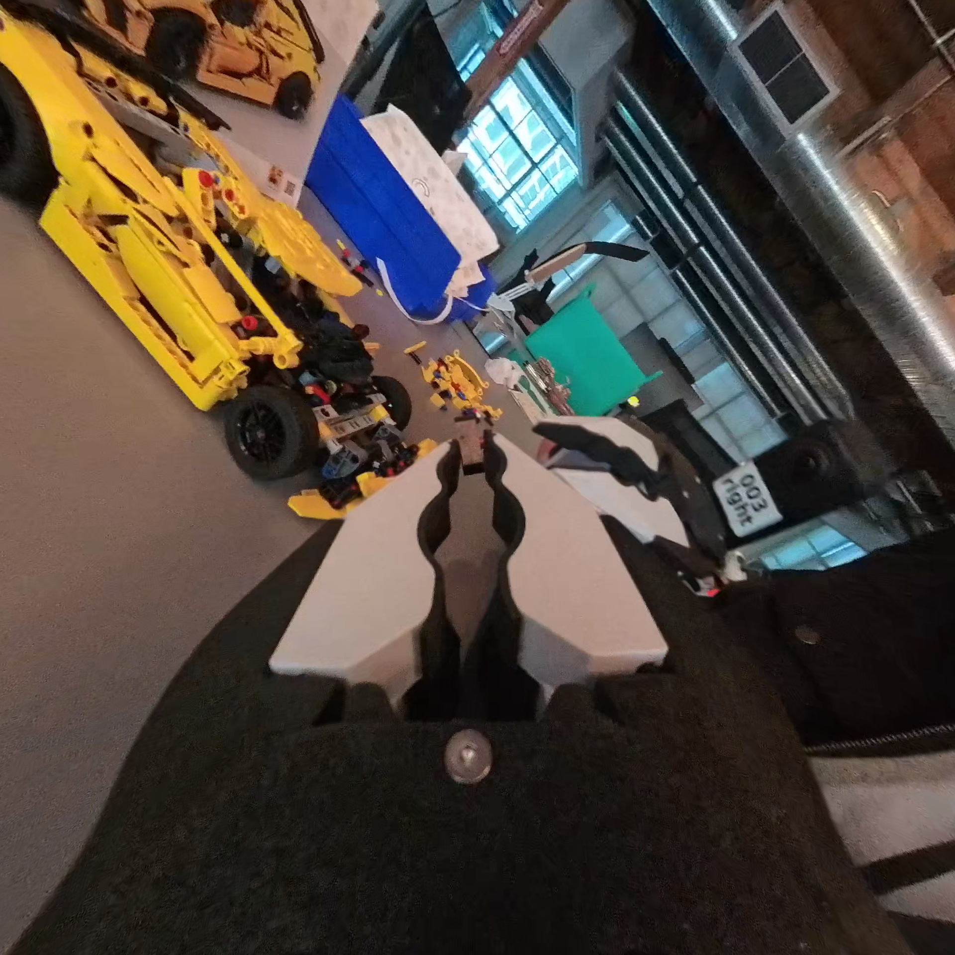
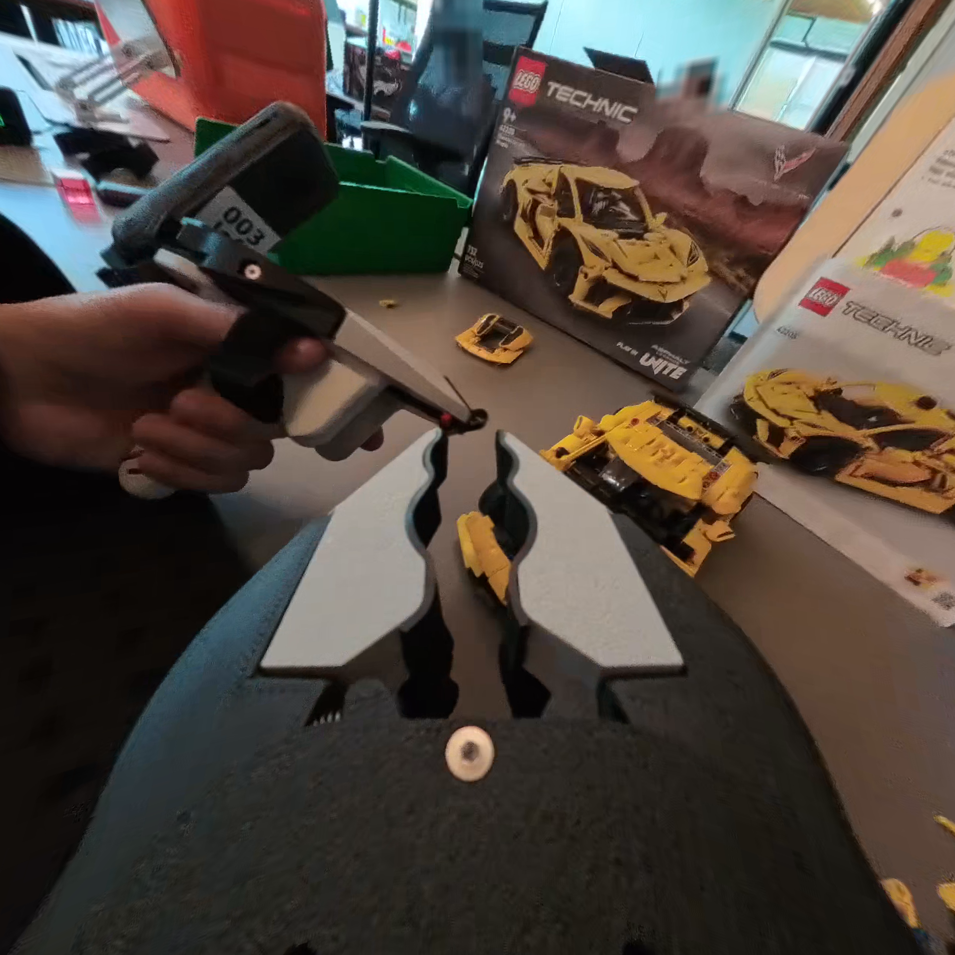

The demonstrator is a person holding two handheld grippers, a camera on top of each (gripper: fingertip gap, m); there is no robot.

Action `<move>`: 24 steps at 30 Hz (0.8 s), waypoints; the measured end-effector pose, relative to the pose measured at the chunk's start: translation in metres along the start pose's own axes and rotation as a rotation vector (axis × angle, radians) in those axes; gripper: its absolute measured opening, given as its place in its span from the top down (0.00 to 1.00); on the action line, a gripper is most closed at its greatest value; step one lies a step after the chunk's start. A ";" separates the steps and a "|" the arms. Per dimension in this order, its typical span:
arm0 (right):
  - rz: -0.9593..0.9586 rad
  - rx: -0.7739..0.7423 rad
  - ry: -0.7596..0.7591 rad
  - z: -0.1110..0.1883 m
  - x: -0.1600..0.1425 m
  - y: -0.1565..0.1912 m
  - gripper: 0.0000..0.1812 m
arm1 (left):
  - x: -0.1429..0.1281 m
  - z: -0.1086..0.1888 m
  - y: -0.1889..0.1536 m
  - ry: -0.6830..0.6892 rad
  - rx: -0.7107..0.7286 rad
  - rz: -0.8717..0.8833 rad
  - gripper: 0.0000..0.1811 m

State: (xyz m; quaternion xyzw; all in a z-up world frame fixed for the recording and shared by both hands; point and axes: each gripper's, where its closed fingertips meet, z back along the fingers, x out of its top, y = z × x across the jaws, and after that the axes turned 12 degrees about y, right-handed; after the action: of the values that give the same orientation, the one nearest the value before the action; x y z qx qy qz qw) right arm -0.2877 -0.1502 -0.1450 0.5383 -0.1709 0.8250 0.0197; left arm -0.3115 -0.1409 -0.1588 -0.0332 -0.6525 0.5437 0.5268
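Grey worktop (image 2: 393, 330) with yellow brick car (image 2: 656, 475): left hand-held gripper (image 1: 471, 449) pinches a small, light, rigid dark piece (image 1: 471, 455); right hand-held gripper (image 2: 470, 444) spread, empty.

Car model (image 2: 653, 480) on table (image 2: 362, 480), box (image 2: 635, 206) behind

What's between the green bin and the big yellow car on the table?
In the right wrist view, a small yellow car piece lies on the table between the green bin and the yellow car.
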 end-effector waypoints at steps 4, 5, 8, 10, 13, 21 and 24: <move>-0.012 0.022 0.083 -0.011 -0.009 0.012 0.90 | -0.004 -0.009 -0.001 -0.002 0.055 -0.047 0.95; -0.024 0.003 0.103 -0.013 -0.012 0.008 0.91 | -0.005 -0.012 -0.003 0.000 0.052 -0.052 0.95; -0.096 0.050 0.079 -0.010 -0.009 0.005 0.94 | -0.006 -0.015 -0.006 -0.005 0.077 -0.089 0.96; -0.128 0.069 0.078 -0.010 -0.010 0.004 0.94 | -0.008 -0.018 -0.007 0.002 0.091 -0.102 0.95; -0.127 0.061 0.087 -0.011 -0.011 0.003 0.95 | -0.008 -0.019 -0.005 -0.007 0.120 -0.111 0.96; -0.141 0.067 0.127 -0.015 -0.017 0.002 0.94 | -0.006 -0.020 -0.004 -0.035 0.184 -0.142 0.96; -0.137 0.057 0.133 -0.015 -0.018 0.002 0.94 | -0.007 -0.021 -0.006 -0.033 0.192 -0.160 0.96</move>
State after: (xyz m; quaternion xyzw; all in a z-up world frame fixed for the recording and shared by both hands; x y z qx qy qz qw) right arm -0.2936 -0.1444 -0.1674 0.4930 -0.1085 0.8602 0.0724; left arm -0.2902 -0.1334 -0.1624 0.0786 -0.6065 0.5604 0.5585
